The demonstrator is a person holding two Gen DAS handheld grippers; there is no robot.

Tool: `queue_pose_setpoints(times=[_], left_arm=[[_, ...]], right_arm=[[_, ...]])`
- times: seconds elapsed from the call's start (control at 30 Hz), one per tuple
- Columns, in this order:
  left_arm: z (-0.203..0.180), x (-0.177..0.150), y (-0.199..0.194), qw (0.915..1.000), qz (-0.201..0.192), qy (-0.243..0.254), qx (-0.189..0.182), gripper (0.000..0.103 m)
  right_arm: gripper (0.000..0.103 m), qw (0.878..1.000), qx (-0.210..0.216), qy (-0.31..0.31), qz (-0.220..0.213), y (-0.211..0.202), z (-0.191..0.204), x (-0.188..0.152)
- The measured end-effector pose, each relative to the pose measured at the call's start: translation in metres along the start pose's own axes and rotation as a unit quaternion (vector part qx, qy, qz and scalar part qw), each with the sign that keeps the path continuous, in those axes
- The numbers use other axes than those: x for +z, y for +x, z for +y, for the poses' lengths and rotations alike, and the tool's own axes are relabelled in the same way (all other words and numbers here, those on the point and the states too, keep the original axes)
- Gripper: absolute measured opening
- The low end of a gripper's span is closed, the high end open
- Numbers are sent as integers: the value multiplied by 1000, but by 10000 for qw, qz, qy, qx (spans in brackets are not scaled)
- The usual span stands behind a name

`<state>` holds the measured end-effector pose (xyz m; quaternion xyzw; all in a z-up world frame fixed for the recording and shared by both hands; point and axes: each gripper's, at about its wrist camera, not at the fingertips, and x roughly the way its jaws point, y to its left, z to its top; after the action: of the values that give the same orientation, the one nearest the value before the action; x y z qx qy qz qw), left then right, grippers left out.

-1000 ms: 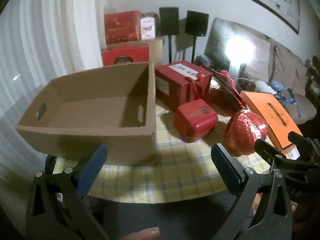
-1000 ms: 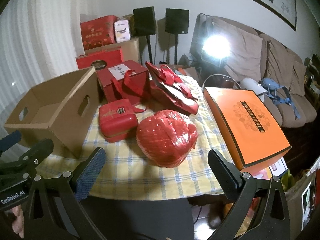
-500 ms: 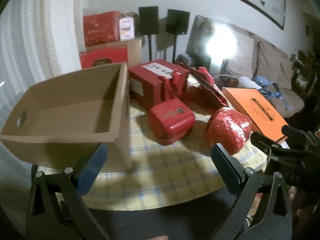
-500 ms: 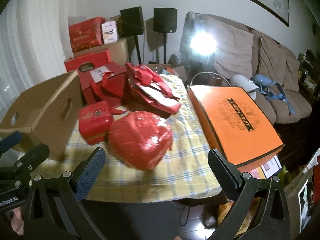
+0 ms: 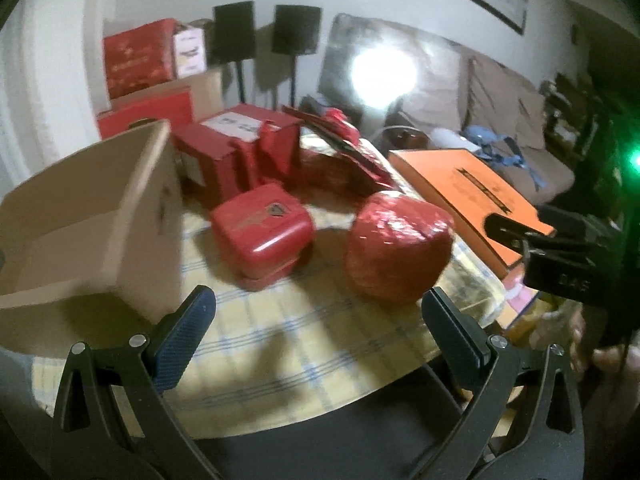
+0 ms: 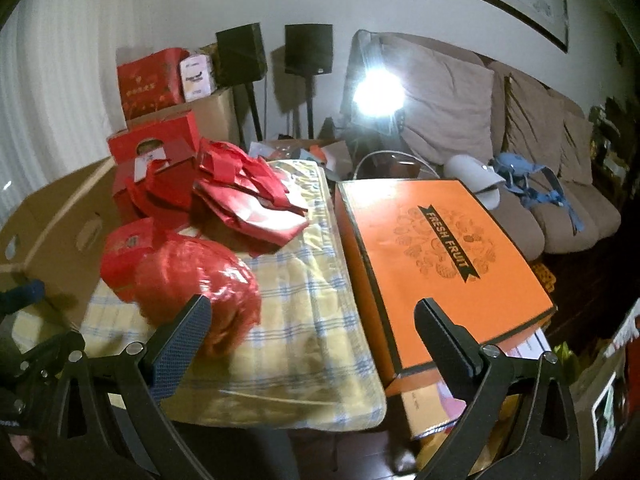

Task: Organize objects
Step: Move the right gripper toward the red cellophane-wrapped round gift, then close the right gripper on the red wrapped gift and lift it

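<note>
My left tool (image 5: 318,314) hangs with its jaws wide apart and nothing between them, at the near edge of the desk (image 5: 280,360). My right tool (image 6: 308,328) is just as wide and empty. Over the last second both have swung rightward: the cardboard box (image 5: 92,224) has slid to the far left of my left view, and the red wrapped bundle (image 5: 396,248) now sits almost dead ahead of the left tool, with the small red case (image 5: 262,236) just left of it. On the right side, the orange fruit box (image 6: 444,256) now fills the view beyond the right tool. I judge nothing is packed yet; the bundle looks like my first pick for the box.
</note>
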<state>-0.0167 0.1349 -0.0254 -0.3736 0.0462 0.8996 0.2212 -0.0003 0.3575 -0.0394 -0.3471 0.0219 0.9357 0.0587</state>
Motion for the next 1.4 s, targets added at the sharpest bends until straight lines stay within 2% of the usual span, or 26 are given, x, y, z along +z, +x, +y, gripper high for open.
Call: queue_pose_setpoints(times=[0.17,0.27,0.47,0.57,0.83,1.03,1.3,1.37,1.4], left_arm=[[-13,0,12,9996,27,186,-209,103],[-13,1,17,9996,68,169,-225,103],[-9,0,27,9994,172,162,-247,103],[-9,1,30,9992,204,204,-265,103],[-8,-3,31,9986,180,320,-379,103],[-9,-5,36,9986,222,391,-294,103],[4,-2,47,9992,273,119,-282,103],[6,-2,50,9993,307,86,-217,98],[8,-2,53,9991,356,60,-226,90]], right_arm=[[78,9991,158,-365,174,21,0,-1],[72,9976,385,-449,361,35,-1,-3],[72,9945,589,-680,538,50,7,-12],[67,9923,825,-709,592,52,12,-14],[66,9806,1767,-626,569,37,30,-4],[66,9768,1909,-658,713,40,41,6],[64,9676,2224,-610,1033,54,54,5],[61,9637,2364,-506,1136,57,55,4],[60,9615,2436,-427,1195,60,54,4]])
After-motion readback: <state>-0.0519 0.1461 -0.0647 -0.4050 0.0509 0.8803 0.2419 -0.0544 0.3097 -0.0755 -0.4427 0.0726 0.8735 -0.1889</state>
